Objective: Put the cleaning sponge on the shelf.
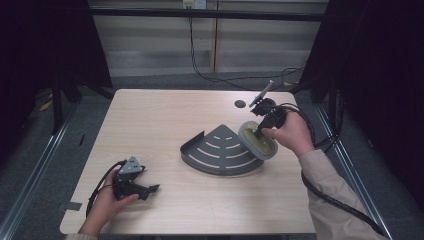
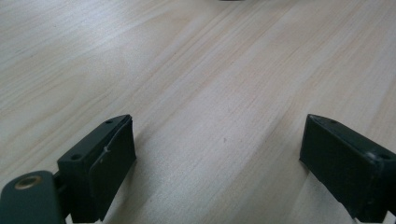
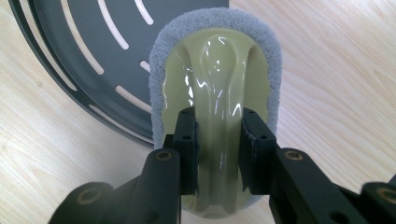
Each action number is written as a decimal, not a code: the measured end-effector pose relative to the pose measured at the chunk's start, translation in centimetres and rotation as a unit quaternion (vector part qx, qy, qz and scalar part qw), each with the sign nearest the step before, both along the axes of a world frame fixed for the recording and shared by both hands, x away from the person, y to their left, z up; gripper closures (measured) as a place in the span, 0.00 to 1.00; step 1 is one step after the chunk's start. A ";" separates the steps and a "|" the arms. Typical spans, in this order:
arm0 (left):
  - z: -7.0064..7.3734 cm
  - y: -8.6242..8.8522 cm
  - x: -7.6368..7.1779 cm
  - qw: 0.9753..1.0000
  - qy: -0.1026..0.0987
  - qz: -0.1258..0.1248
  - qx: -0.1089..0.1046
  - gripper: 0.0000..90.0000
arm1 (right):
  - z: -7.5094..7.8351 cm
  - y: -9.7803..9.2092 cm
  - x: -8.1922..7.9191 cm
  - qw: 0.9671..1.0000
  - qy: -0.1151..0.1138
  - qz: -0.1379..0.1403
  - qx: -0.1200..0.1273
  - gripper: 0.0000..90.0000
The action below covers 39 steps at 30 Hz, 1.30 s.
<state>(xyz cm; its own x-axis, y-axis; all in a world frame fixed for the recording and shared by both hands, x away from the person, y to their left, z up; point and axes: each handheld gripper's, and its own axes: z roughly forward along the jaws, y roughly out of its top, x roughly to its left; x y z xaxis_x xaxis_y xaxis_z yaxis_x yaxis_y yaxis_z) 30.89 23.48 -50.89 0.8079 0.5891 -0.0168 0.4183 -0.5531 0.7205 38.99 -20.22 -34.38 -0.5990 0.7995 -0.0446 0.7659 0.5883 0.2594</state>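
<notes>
A dark grey quarter-round slotted tray (image 1: 220, 150) lies at the middle of the table. A pale yellow scrubber with a grey scouring pad (image 1: 257, 141) rests tilted over the tray's right rim (image 3: 84, 100). My right gripper (image 1: 261, 131) is shut on the scrubber's raised handle (image 3: 217, 116), one jaw on each side of the ridge. My left gripper (image 1: 152, 189) lies at the near left of the table, held by a hand. In the left gripper view its jaws stand wide apart over bare wood, so the left gripper (image 2: 217, 154) is open and holds nothing.
A round cable hole (image 1: 240, 104) is in the table near the far right edge. Cables trail off the right side and across the floor behind. The light wood table top (image 1: 150, 125) spreads left of the tray.
</notes>
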 end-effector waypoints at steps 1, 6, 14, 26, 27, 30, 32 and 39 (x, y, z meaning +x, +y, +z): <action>0.0 0.0 0.0 1.000 0.000 0.000 0.000 0.11 | -0.1 0.1 0.1 1.000 0.002 0.000 0.000 0.79; 0.0 0.0 0.0 1.000 0.001 -0.001 -0.002 0.11 | -0.3 0.5 0.3 1.000 0.003 0.003 0.000 0.79; 0.0 0.0 0.0 1.000 0.001 -0.001 -0.002 0.11 | -0.6 1.0 0.8 1.000 0.005 0.004 0.002 0.79; 0.0 0.0 0.0 1.000 0.001 -0.001 -0.002 0.11 | -1.0 1.3 1.4 1.000 0.012 0.003 0.003 0.79; 0.0 0.0 0.0 1.000 0.001 -0.001 -0.001 0.11 | -1.0 1.3 1.4 1.000 0.013 0.004 0.002 0.79; 0.0 0.0 0.0 1.000 0.001 -0.001 -0.002 0.11 | -1.1 1.4 1.5 1.000 0.013 0.002 0.002 0.79; 0.0 0.0 0.0 1.000 0.001 -0.001 -0.002 0.11 | -1.1 1.4 1.5 1.000 0.013 0.001 0.004 0.79; 0.0 0.0 0.0 1.000 0.001 -0.001 -0.002 0.11 | -1.4 1.6 1.8 1.000 0.014 0.003 0.001 0.79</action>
